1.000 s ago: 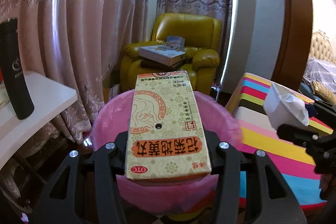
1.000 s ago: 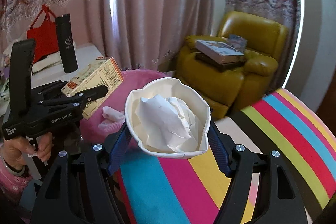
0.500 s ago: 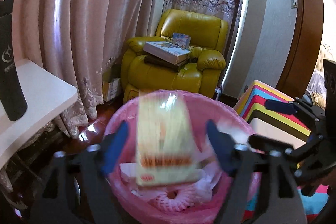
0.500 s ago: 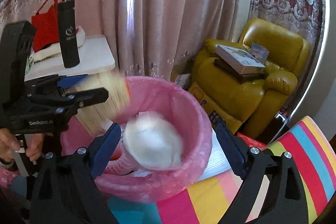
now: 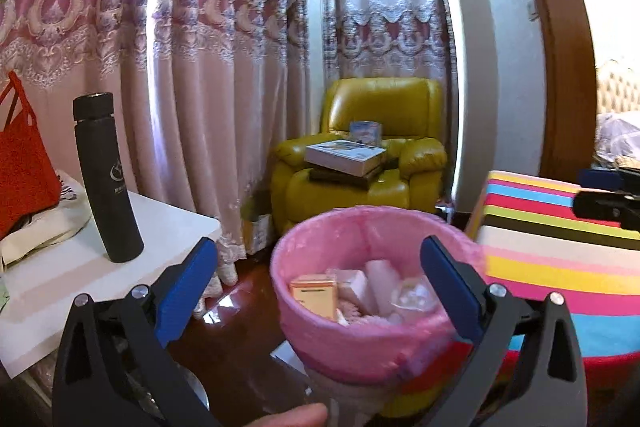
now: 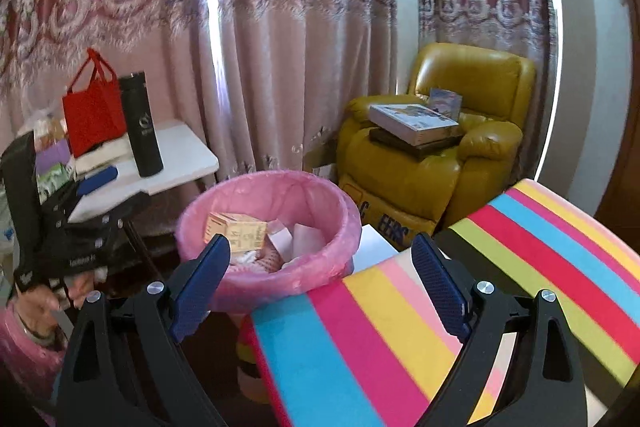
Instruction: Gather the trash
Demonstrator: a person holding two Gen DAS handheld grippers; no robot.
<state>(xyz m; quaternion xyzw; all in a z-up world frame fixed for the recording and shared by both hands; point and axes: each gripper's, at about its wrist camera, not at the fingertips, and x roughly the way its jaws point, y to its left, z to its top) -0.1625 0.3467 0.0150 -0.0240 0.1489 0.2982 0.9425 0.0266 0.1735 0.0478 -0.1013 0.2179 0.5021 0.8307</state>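
Above pink bin (image 5: 360, 339), left gripper (image 5: 318, 291) wide open, tilted slightly down, empty

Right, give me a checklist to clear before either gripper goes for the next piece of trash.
1. Left gripper empty: ok. Its jaws have just been opening; nothing is between them.
2. Right gripper empty: ok. Its jaws have just opened wide; nothing is between them.
3. Yellow medicine box inside the pink-lined bin: ok.
4. Paper cup inside the bin: cannot tell; only pale, blurred scraps show.
5. Bin upright: ok.
6. More trash on the striped stool or white table: cannot tell; the black flask and red bag do not look like trash.
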